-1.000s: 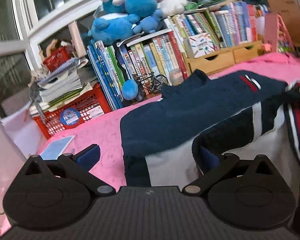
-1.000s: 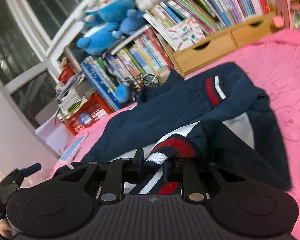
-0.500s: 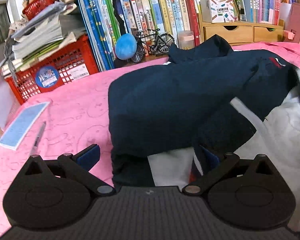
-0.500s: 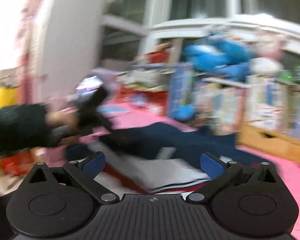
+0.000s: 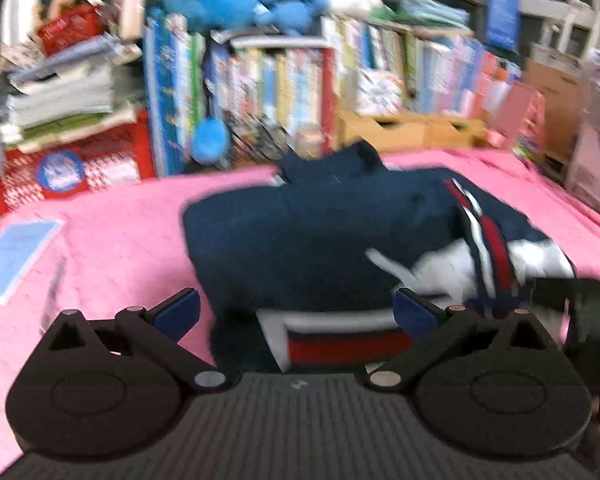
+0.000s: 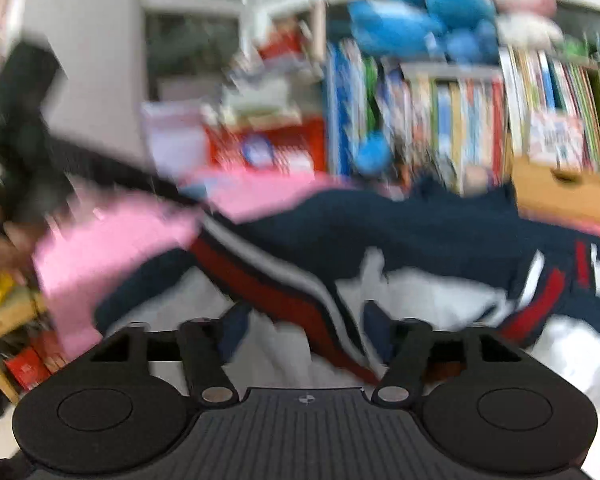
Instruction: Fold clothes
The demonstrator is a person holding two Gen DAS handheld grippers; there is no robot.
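Note:
A navy garment (image 5: 312,240) with red and white stripes and a white lining lies partly folded on the pink cloth (image 5: 112,240). My left gripper (image 5: 296,312) is open, its fingers either side of the garment's striped near edge, not closed on it. In the blurred right wrist view the same garment (image 6: 400,240) lies in front of my right gripper (image 6: 304,332), whose fingers are partly closed, astride the red and white striped band (image 6: 284,300); a grip cannot be made out.
Rows of books (image 5: 284,92), blue plush toys (image 5: 236,0), a red basket (image 5: 72,164) and wooden drawers (image 5: 404,132) line the back. A blue card (image 5: 16,252) lies at the left. The other gripper's dark body (image 5: 572,292) shows at the right.
Both cameras are moving and blurred. The right gripper has dropped back down to the garment and narrowed its fingers over the striped band. The left gripper has pulled back, still open.

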